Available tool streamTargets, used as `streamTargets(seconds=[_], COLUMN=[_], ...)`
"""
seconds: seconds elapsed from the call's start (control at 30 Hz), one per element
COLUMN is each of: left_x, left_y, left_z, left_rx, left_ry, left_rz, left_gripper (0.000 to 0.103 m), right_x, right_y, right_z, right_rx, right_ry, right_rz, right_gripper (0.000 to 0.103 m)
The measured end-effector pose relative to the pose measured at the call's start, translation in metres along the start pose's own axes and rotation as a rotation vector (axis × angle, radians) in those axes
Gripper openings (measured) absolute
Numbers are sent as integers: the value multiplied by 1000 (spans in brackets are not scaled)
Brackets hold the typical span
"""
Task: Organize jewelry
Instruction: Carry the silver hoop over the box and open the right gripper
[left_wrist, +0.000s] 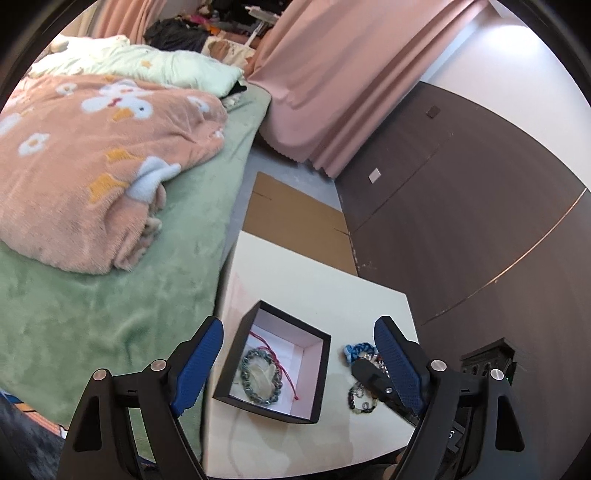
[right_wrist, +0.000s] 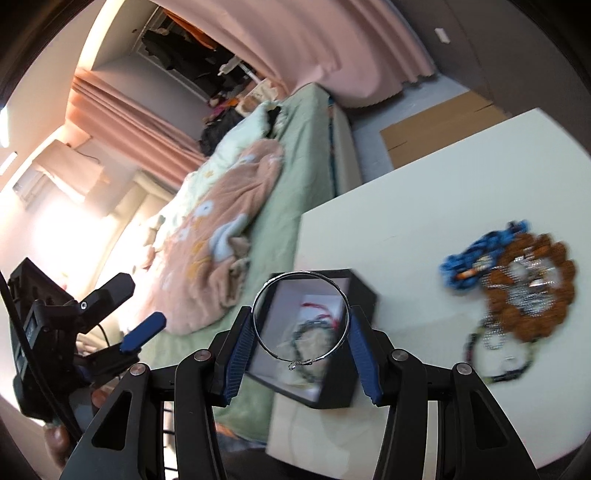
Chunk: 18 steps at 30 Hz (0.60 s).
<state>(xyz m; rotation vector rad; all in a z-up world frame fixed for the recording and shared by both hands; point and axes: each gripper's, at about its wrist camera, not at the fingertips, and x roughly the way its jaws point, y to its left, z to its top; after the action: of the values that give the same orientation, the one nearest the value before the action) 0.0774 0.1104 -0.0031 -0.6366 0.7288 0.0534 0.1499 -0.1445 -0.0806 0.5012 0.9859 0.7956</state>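
A black box with a pale pink lining (left_wrist: 317, 341) (right_wrist: 364, 295) stands open on the white table (left_wrist: 314, 288) (right_wrist: 424, 192). Inside lie a dark beaded bracelet (left_wrist: 260, 376) and a red cord (left_wrist: 284, 369). My right gripper (right_wrist: 301, 341) is shut on a thin silver bangle (right_wrist: 301, 317) and holds it above the box. My left gripper (left_wrist: 299, 365) is open and empty, hovering over the box. A pile of jewelry lies right of the box: a blue braided piece (left_wrist: 356, 350) (right_wrist: 469, 254), a brown beaded bracelet (right_wrist: 532, 280), silver chains and dark beaded strands (left_wrist: 360, 398) (right_wrist: 495, 354).
A bed with a green cover (left_wrist: 110, 302) and a peach blanket (left_wrist: 92, 158) lies left of the table. Flat cardboard (left_wrist: 295, 218) lies on the floor beyond the table. Pink curtains (left_wrist: 332, 81) and a dark brown wall (left_wrist: 461, 206) stand behind.
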Motion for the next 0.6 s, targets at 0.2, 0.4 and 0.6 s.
streamTargets(seconds=[0.2, 0.4, 0.6], left_x=[-5, -9, 9], left_y=[-4, -14, -28], left_z=[-3, -6, -13], left_rx=[-5, 27, 39], left_ry=[-7, -33, 8], left_rz=[14, 28, 11], left_gripper=[84, 84, 84], right_x=[36, 34, -18], right_y=[8, 2, -7], right_z=[-6, -4, 8], right_rx=[60, 101, 37], right_ry=[47, 100, -1], right_rz=[82, 79, 30], right_gripper=[52, 74, 92])
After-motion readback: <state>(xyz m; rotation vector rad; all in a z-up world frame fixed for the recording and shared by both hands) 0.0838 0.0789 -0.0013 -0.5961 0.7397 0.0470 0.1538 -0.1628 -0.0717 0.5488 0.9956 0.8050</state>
